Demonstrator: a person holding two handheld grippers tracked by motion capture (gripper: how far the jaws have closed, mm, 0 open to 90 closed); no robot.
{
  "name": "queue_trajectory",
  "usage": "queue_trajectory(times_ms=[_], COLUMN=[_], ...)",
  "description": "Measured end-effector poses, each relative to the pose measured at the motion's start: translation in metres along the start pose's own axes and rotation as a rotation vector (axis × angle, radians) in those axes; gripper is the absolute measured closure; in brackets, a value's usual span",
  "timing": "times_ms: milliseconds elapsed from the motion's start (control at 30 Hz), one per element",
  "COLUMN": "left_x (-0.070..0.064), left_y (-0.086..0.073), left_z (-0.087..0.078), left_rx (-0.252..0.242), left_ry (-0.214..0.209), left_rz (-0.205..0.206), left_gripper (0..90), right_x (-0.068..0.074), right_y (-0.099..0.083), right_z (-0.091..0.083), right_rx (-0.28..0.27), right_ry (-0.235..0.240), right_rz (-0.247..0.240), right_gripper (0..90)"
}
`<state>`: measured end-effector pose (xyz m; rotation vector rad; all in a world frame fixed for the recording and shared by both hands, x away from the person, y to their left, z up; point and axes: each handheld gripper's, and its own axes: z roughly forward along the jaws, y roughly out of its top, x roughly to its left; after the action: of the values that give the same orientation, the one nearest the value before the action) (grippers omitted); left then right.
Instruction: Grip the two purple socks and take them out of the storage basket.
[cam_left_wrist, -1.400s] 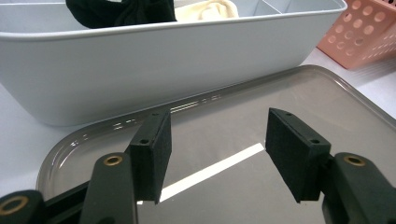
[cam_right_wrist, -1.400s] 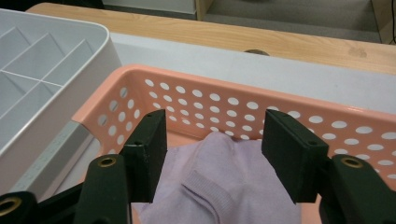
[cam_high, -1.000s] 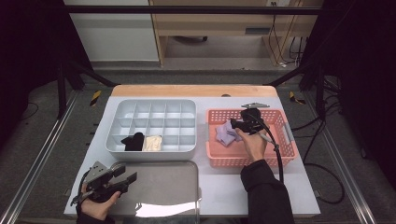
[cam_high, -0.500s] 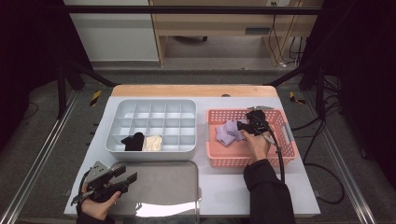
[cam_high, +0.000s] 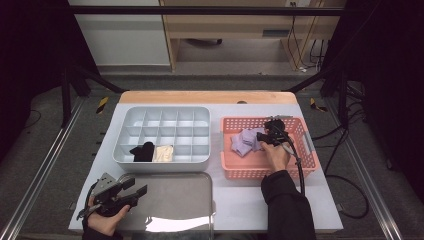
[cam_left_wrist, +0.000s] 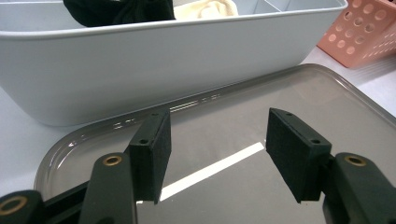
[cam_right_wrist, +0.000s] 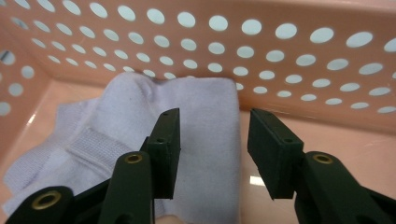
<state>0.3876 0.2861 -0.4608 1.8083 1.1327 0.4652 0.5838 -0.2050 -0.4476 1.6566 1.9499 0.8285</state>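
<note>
Two grippers, both with jaws apart: your right gripper hangs inside the pink basket at the table's right side, its tips over the folded lavender cloth against the perforated wall. Your left gripper rests over the grey tray at the table's front edge.

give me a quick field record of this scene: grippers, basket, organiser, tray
right gripper: open, jaws down inside the pink basket, over the edge of the lavender cloth, not closed on it
left gripper: open, holds nothing, above the grey tray
lavender cloth: crumpled in the basket's left part, with a ribbed band
grey divided organiser: black cloth and cream cloth in neighbouring front-row compartments
layout: organiser left of basket, tray in front of organiser, all on the white table
</note>
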Motion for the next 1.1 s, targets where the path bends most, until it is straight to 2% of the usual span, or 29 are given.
queue_trajectory(times_ms=[67, 200, 233, 267, 300, 333, 533, 667, 800, 933, 1033, 1100], left_x=[0.000, -0.001, -0.001, -0.001, -0.001, 0.000, -0.001, -0.001, -0.001, -0.001, -0.001, -0.001], left_y=[0.000, 0.000, 0.000, 0.000, 0.000, 0.000, 0.000, 0.000, 0.000, 0.000, 0.000, 0.000], left_z=[0.000, 0.000, 0.000, 0.000, 0.000, 0.000, 0.000, 0.000, 0.001, 0.000, 0.000, 0.001], left_rx=[-0.001, 0.001, 0.002, 0.003, 0.003, 0.002, 0.001, 0.000, 0.002, 0.000, -0.003, -0.001], left_ry=[0.000, 0.000, 0.001, 0.000, 0.001, 0.001, 0.002, 0.003, 0.004, 0.002, 0.002, 0.003], left_rz=[-0.003, -0.001, 0.003, 0.002, 0.002, 0.002, 0.000, -0.003, -0.001, -0.003, -0.004, -0.003], left_gripper=[40.0, 40.0, 40.0, 40.0, 40.0, 40.0, 40.0, 39.9, 39.9, 39.9, 39.8, 39.8], right_x=[0.000, -0.001, -0.001, -0.001, -0.001, -0.001, 0.000, 0.002, 0.005, 0.009, 0.011, 0.011], right_y=[0.000, -0.001, -0.001, -0.001, -0.001, -0.001, -0.001, 0.000, 0.002, 0.007, 0.012, 0.012], right_z=[0.001, 0.003, 0.003, 0.003, 0.004, 0.004, 0.004, -0.001, -0.011, -0.022, -0.036, -0.039], right_rx=[0.018, 0.050, 0.069, 0.069, 0.096, 0.096, 0.149, 0.122, 0.047, -0.015, -0.062, -0.074], right_ry=[-0.009, -0.006, -0.005, -0.005, -0.003, -0.003, 0.017, 0.007, -0.016, 0.000, 0.041, 0.047], right_rz=[-0.007, 0.013, 0.027, 0.027, 0.036, 0.036, 0.046, 0.027, 0.000, -0.013, -0.022, -0.028], right_gripper=[57.2, 63.3, 67.4, 67.4, 73.7, 73.7, 87.0, 87.7, 87.8, 87.9, 88.0, 88.0])
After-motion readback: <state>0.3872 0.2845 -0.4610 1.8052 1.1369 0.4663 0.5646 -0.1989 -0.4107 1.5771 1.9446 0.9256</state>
